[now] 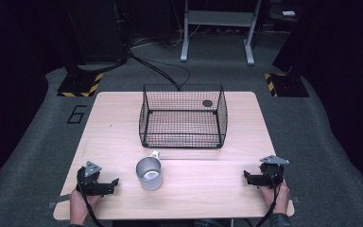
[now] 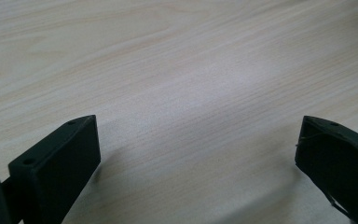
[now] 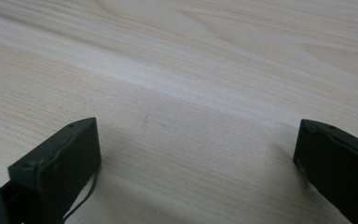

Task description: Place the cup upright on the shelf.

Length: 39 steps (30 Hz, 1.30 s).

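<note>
Silver metal mug (image 1: 149, 173) sitting untouched before black wire basket (image 1: 183, 117), left gripper (image 1: 105, 185) and right gripper (image 1: 254, 178) both spread wide and empty on wooden counter (image 1: 203, 189), so probably pre-grab, needing a reach to the mug.

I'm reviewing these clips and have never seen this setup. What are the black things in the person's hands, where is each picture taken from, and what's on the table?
No robot here: a person holds a two-jaw tool in each hand. The high view looks down on a wooden table. The left gripper and right gripper rest near its front corners. Between them, nearer the left, stands a metal mug, and behind it an empty black wire basket. The other two pictures come from cameras riding on the grippers, looking along their black jaws. In both, the jaws stand wide apart over bare wood, so left and right hold nothing.
</note>
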### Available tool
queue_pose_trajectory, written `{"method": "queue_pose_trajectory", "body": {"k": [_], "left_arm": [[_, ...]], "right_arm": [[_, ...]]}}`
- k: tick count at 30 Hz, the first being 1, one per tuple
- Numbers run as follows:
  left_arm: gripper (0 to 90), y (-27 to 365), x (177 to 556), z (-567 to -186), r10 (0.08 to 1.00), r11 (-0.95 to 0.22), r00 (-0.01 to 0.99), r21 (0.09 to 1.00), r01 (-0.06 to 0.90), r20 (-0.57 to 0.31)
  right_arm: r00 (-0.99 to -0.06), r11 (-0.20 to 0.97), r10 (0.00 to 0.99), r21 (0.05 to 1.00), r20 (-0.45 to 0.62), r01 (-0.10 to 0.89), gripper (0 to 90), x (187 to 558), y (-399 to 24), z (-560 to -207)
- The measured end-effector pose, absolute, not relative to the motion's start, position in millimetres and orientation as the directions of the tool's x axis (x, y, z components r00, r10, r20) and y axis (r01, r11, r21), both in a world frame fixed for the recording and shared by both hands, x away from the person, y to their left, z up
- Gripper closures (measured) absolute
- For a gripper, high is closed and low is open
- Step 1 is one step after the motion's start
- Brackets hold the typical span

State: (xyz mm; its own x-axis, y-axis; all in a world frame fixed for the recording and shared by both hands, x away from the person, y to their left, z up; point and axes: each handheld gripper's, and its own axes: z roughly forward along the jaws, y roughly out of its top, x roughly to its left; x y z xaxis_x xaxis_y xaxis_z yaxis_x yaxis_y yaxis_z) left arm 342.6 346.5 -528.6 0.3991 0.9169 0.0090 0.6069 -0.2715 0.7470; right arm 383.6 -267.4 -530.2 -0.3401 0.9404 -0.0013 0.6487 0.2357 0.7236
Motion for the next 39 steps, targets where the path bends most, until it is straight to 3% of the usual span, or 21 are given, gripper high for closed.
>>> {"method": "queue_pose_trajectory", "body": {"k": [13,39], "left_arm": [[0.0,334,318,-501,0.860,-0.343,0.509,0.780,0.523,0.037],[0.0,305,298,-486,0.772,-0.361,0.636,0.813,0.458,-0.015]], "right_arm": [[-0.341,0.236,0.940,0.724,-0.002,0.648,0.6,384,-267,-530],[-0.340,0.236,0.940,0.725,-0.002,0.647,1.0,384,-267,-530]]}}
